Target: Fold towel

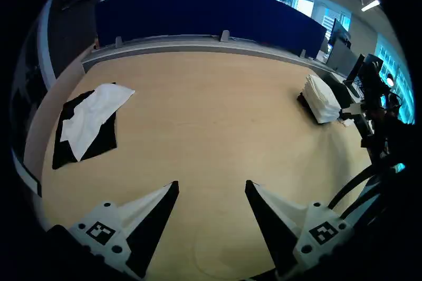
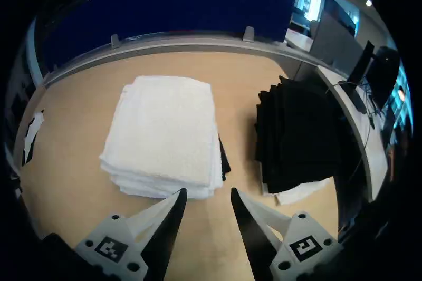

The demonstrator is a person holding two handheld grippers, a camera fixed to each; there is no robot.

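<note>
left gripper (image 1: 211,183): fingers apart, empty, over bare table (image 1: 221,117)
right gripper (image 2: 208,190): fingers apart, empty, tips just short of folded white stack (image 2: 163,133)
black stack (image 2: 295,133): right of folded white stack
loose white towel (image 1: 95,115): draped over black towel (image 1: 105,144), table's left side
blue partition (image 1: 211,15): along far edge

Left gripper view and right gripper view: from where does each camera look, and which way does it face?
Left gripper view: rides on the left gripper, facing across the table toward the blue divider; its open jaws show below.
Right gripper view: rides on the right gripper, close before the white towel stack and black stack; its open jaws show below.
Both share the table, blue divider and white towel stack.
</note>
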